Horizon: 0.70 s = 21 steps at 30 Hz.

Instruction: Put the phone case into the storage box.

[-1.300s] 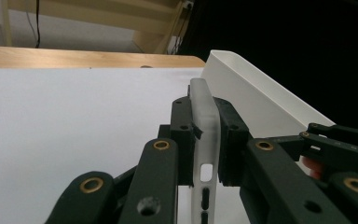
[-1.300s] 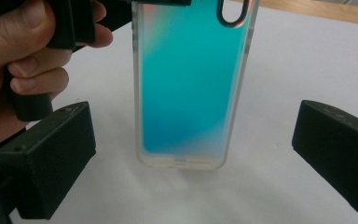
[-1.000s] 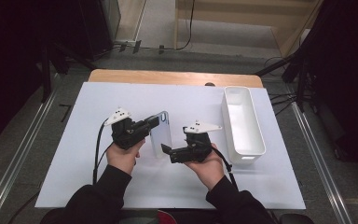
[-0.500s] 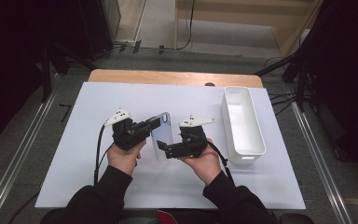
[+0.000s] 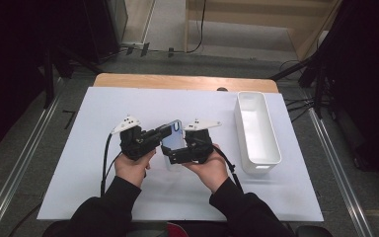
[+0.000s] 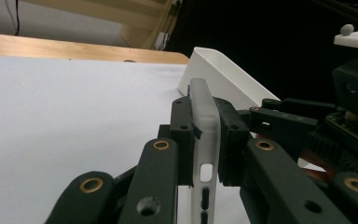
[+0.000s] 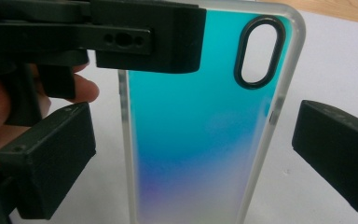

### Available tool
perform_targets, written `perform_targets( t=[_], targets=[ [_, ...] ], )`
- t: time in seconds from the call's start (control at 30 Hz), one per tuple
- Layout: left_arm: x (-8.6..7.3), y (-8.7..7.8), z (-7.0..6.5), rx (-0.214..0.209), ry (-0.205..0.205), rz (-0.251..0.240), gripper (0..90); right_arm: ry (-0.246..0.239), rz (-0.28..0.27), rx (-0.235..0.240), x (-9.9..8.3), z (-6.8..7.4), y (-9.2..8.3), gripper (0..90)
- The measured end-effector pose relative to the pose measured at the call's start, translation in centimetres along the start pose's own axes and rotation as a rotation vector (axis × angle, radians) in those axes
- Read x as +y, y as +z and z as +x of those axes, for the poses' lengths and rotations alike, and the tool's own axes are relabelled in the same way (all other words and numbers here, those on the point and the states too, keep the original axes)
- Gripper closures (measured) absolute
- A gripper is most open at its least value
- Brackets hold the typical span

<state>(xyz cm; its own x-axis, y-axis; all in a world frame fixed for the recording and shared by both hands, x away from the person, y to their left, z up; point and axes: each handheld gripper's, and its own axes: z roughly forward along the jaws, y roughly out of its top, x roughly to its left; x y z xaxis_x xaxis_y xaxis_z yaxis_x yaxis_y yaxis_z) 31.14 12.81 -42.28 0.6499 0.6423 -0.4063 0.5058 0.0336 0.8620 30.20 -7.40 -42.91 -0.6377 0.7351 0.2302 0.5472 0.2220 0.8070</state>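
1. Right now the left gripper [image 5: 164, 132] is clamped on the phone case [image 5: 174, 136]: in the left gripper view its jaws press both faces of the case [image 6: 204, 140], which stands on edge between them.
2. The case is held up off the white mat [image 5: 89, 148], between the two hands near the middle of the table, with the white bin [image 5: 256, 129] lying to the right, well apart.
3. The right gripper [image 5: 170, 154] looks to be lining up for a handover. In the right gripper view its jaws stand wide, one either side of the case [image 7: 200, 135], touching neither edge.
4. Judging from that view, the right jaws straddle the long edges, so closing there would squeeze across the width. A soft case may bow or pop out, so close slowly and watch for flex.
5. Keep clear of the camera cutout [image 7: 259, 51] and of the left gripper's pad [image 7: 149, 42] at the top of the case; a grip lower down on the body gives both tools room.
6. Hold the left clamp firm until the right jaws have really bitten, then release, or the case could drop to the mat.
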Motion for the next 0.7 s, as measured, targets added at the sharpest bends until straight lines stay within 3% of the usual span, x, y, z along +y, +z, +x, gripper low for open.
perform_targets(
  t=[0.6, 0.7],
  targets=[
    [-0.4, 0.2, -0.6, -0.015, -0.009, 0.011, 79.0, 0.014, 0.01, -0.005, 0.1, -0.5, 1.2, 0.0],
    [-0.4, 0.3, -0.6, -0.017, -0.007, 0.016, 79.0, 0.011, 0.006, 0.006, 0.1, -0.5, 1.1, 6.0]
  ],
)
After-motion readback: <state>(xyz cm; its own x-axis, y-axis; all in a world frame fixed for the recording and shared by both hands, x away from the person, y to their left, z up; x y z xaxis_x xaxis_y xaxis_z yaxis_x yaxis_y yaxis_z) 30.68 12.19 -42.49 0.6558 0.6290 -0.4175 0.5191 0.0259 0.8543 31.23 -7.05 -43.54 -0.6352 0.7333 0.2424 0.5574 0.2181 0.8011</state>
